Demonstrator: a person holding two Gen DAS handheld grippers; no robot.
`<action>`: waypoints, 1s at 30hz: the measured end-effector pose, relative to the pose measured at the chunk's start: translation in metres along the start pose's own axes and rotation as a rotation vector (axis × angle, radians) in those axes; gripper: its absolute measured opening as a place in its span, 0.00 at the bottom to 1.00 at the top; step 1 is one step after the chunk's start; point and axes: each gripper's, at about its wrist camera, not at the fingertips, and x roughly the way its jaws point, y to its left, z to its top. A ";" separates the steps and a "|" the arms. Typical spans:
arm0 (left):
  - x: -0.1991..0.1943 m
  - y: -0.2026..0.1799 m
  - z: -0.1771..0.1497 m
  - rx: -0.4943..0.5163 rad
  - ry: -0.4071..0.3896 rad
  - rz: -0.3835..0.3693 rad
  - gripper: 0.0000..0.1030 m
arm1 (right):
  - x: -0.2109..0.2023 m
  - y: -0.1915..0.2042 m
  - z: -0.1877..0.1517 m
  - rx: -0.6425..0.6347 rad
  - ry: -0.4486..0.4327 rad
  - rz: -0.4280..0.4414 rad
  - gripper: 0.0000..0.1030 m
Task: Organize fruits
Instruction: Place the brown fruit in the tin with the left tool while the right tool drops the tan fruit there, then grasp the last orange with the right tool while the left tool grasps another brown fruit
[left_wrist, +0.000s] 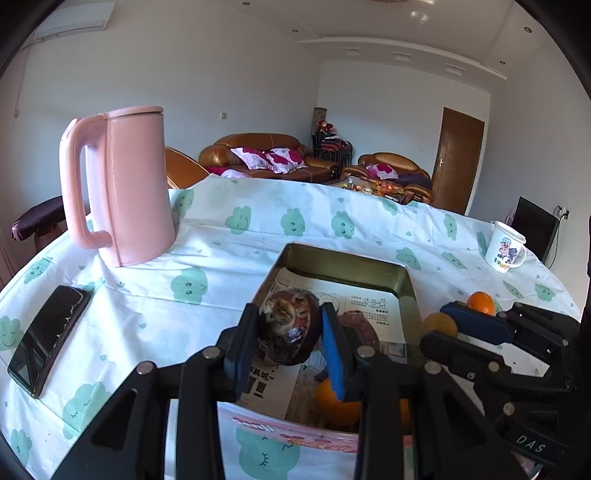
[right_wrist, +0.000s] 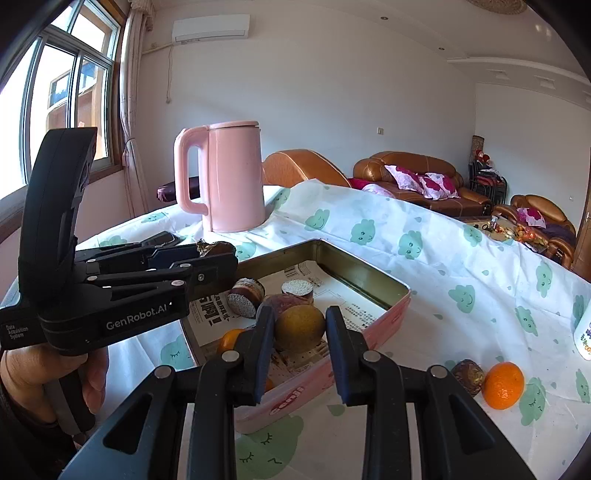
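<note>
With several fruits already in the tin (right_wrist: 388, 306) at frame centre, left gripper (left_wrist: 290, 332) jaws clamp a dark fruit (left_wrist: 291, 325) above it, right gripper (right_wrist: 299, 339) jaws flank a yellow-brown fruit (right_wrist: 300, 328), grip uncertain, and an orange (right_wrist: 503, 385) and another dark fruit (right_wrist: 468, 376) remain on the bench (right_wrist: 424, 258), lower right.

Pink kettle (left_wrist: 122, 184) standing out; tablecloth (left_wrist: 236, 236) showing white with green cloud faces; tin (right_wrist: 373, 325) reading pink (gold inside); orange mandarin (right_wrist: 503, 385) glowing.

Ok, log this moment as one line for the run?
left gripper: shut on dark fruit, above tin | right gripper: shut on yellow-green fruit, over tin | orange, small dark fruit: on tablecloth
</note>
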 end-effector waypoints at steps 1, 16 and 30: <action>0.002 0.002 -0.001 -0.005 0.009 -0.002 0.34 | 0.003 0.001 -0.001 -0.002 0.008 0.002 0.29; -0.005 0.009 0.001 -0.040 0.012 0.011 0.83 | -0.006 -0.012 -0.007 -0.010 0.033 -0.023 0.53; 0.004 -0.084 0.019 0.101 -0.004 -0.082 0.95 | -0.044 -0.164 -0.040 0.250 0.135 -0.375 0.57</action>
